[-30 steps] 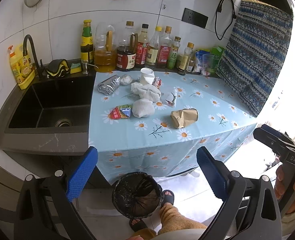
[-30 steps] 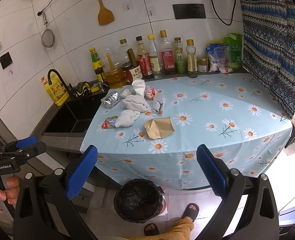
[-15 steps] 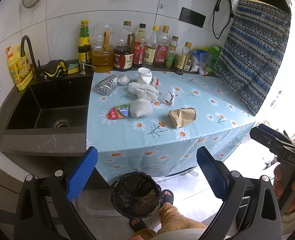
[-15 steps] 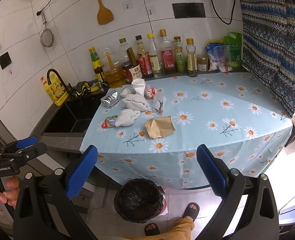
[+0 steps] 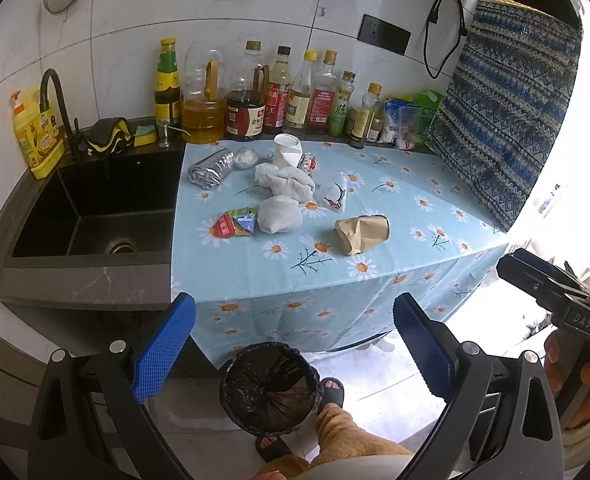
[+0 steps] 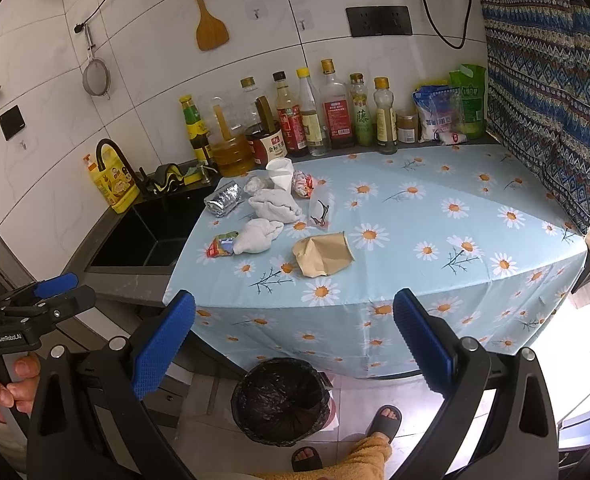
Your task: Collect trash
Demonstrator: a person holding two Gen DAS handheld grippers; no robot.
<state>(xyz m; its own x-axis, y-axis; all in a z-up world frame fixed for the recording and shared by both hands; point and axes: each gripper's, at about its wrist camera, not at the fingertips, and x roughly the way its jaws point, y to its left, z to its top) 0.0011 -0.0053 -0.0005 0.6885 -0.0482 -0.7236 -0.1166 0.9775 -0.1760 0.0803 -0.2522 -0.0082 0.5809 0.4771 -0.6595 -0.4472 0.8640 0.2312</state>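
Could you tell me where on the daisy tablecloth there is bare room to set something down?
The right half of the tablecloth is bare, from the crushed paper cup across to the patterned curtain. A bare strip also runs along the front edge, before the cup. The back-left is crowded: foil roll, white wads, paper cup, wrappers.

L gripper [image 5: 294, 344] & R gripper [image 6: 294, 344] side by side, level, jaws wide, nothing between.
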